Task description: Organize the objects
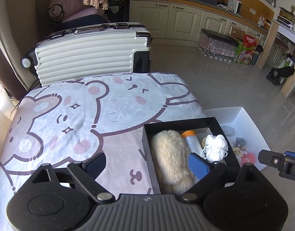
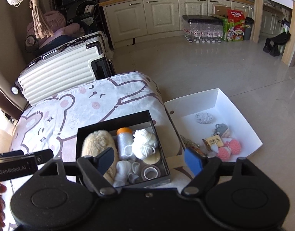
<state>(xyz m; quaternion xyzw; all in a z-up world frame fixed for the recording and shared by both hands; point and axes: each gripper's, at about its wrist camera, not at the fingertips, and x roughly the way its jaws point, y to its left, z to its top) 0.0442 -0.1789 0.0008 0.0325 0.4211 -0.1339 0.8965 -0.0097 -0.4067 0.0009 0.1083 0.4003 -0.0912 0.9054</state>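
Right wrist view: left gripper [image 2: 41, 156] and right gripper [image 2: 150, 160] hang with jaws apart, empty, above the filled black box [image 2: 112, 122]; white tray [image 2: 241, 115] sits right. Careless descent could snag the yarn ball [image 2: 144, 144].

Left claw [image 1: 149, 165]: matte black ribbed body, two round side housings, silver pivot screws, blue pad on one finger. Right claw [image 2: 150, 160]: same build; white "GenRobot.AI" lettering.

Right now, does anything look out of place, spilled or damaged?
Nothing spilled or damaged. The black box sits on the table's right edge, items packed inside. The white box lies lower beside it, small knitted items loose in it. Both grippers are open and empty.
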